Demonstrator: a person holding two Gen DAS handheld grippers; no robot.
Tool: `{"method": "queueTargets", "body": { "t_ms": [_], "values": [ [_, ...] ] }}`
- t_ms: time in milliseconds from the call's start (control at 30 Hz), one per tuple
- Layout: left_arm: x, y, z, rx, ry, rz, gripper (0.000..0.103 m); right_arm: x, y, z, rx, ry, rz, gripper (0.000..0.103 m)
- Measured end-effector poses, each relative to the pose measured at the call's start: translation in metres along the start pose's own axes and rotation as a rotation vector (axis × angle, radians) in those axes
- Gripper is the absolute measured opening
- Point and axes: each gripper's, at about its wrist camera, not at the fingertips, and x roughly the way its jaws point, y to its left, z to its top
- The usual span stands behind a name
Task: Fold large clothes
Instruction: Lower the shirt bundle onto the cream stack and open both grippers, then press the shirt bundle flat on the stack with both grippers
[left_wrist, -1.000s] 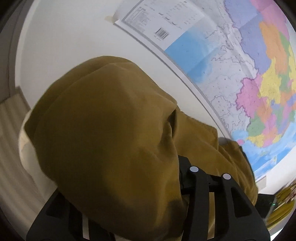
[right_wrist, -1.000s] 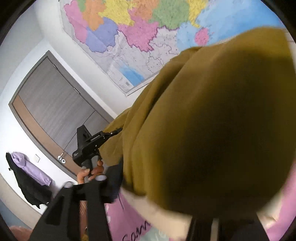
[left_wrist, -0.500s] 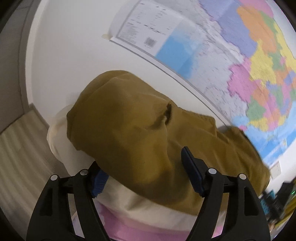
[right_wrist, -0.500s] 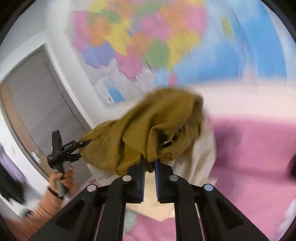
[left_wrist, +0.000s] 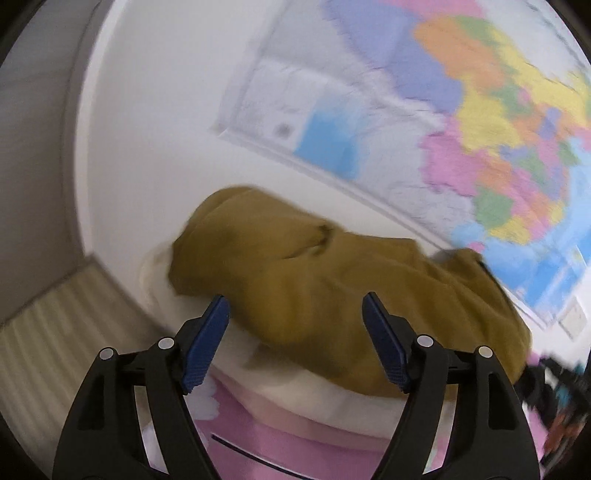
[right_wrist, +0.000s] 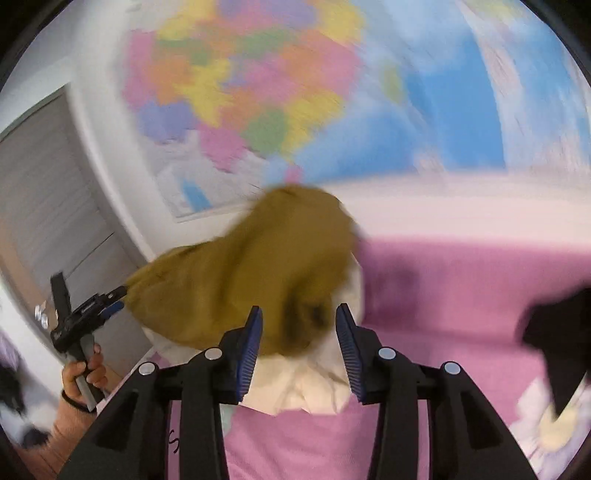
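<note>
A mustard-brown garment (left_wrist: 325, 280) lies bunched on top of a cream-white garment (left_wrist: 295, 380), on a pink bedspread (left_wrist: 295, 439). My left gripper (left_wrist: 295, 332) is open, its blue pads on either side of the near edge of the brown cloth, holding nothing. In the right wrist view the same brown garment (right_wrist: 251, 273) sits over the cream cloth (right_wrist: 299, 387). My right gripper (right_wrist: 299, 339) is open just in front of the bundle and holds nothing. The left gripper (right_wrist: 79, 317) shows at the left in a hand.
A large coloured map (left_wrist: 480, 122) hangs on the white wall behind the bed. A grey door (right_wrist: 40, 206) stands at the left. A dark item (right_wrist: 557, 332) lies on the pink bedspread (right_wrist: 443, 295) at the right. Both views are motion-blurred.
Both grippers have opened and let go of the brown garment, which dropped from close to the cameras onto the cream cloth on the bed. Both grippers have drawn back from it.
</note>
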Motion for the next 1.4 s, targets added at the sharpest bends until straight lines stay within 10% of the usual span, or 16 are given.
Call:
{"method": "queueTargets", "body": {
  "t_ms": [167,433,667,1000,1300,1400],
  "values": [
    [-0.007,-0.062,-0.009,0.175,0.006,-0.105,0.085,0.024,0.052,0.024,-0.194,-0.035,0.023,0.041],
    [0.037,-0.119,-0.028,0.281,0.078,-0.077,0.087,0.105,0.024,0.042,-0.112,0.076,0.0,0.04],
    [0.045,-0.129,-0.038,0.319,0.089,-0.065,0.089,0.127,-0.039,0.008,0.092,0.179,0.095,0.041],
    [0.049,-0.134,-0.031,0.324,0.065,-0.044,0.094,0.09,0.037,0.043,-0.15,0.038,0.057,0.056],
    [0.091,-0.145,-0.042,0.366,0.159,0.042,0.097,0.147,0.038,0.016,-0.165,0.183,0.015,0.06],
    [0.088,-0.146,-0.047,0.364,0.139,0.061,0.097,0.137,0.043,0.012,-0.173,0.175,0.012,0.082]
  ]
}}
